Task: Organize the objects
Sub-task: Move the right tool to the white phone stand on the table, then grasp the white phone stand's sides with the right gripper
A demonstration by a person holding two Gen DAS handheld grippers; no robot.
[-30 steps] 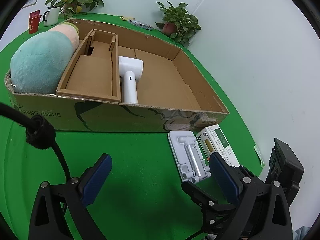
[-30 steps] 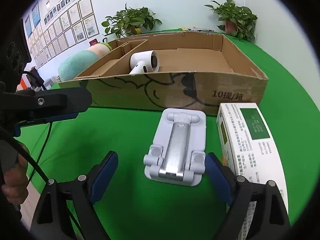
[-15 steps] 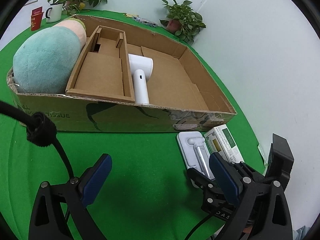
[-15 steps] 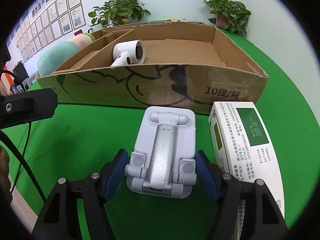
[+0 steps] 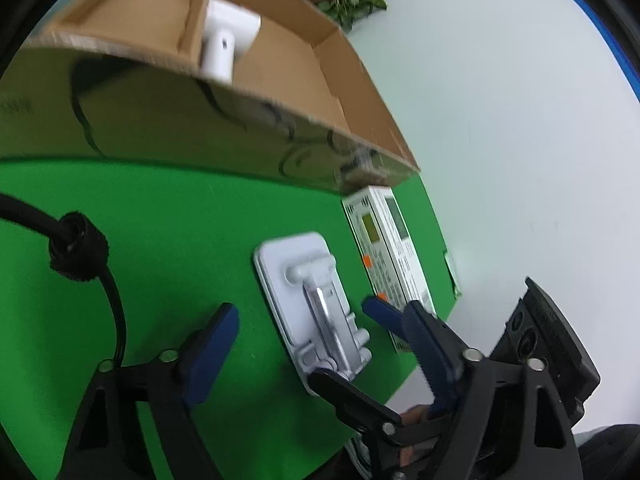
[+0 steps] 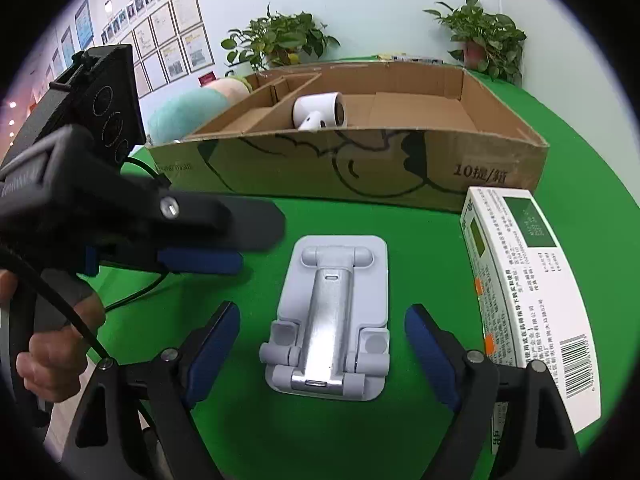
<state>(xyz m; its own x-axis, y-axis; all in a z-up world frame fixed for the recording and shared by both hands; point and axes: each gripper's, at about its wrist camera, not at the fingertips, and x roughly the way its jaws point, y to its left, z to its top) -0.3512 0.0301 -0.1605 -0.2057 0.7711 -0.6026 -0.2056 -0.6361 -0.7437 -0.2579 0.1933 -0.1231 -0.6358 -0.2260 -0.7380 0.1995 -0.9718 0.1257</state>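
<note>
A white and silver folding phone stand point(image 6: 332, 320) lies flat on the green table in front of the cardboard box point(image 6: 360, 168). My right gripper point(image 6: 322, 350) straddles its near end; the jaws are opening and the blue pads stand clear of its sides. My left gripper point(image 5: 320, 312) comes in from the left point(image 6: 256, 244), low over the table. The stand point(image 5: 312, 304) lies between its jaws, which are closing, and the pads are apart from it. The right gripper point(image 5: 346, 344) crosses the stand's near end in the left wrist view.
A white and green medicine box point(image 6: 520, 280) lies just right of the stand. The cardboard box holds a white hair dryer point(image 6: 320, 112), a cardboard insert and a teal plush point(image 6: 188, 108). Potted plants point(image 6: 280, 40) stand behind. A hand point(image 6: 52, 344) holds the left gripper.
My left gripper dropped and swung toward the stand, and its jaws narrowed. The right jaws closed in beside the stand half a second ago and have spread again.
</note>
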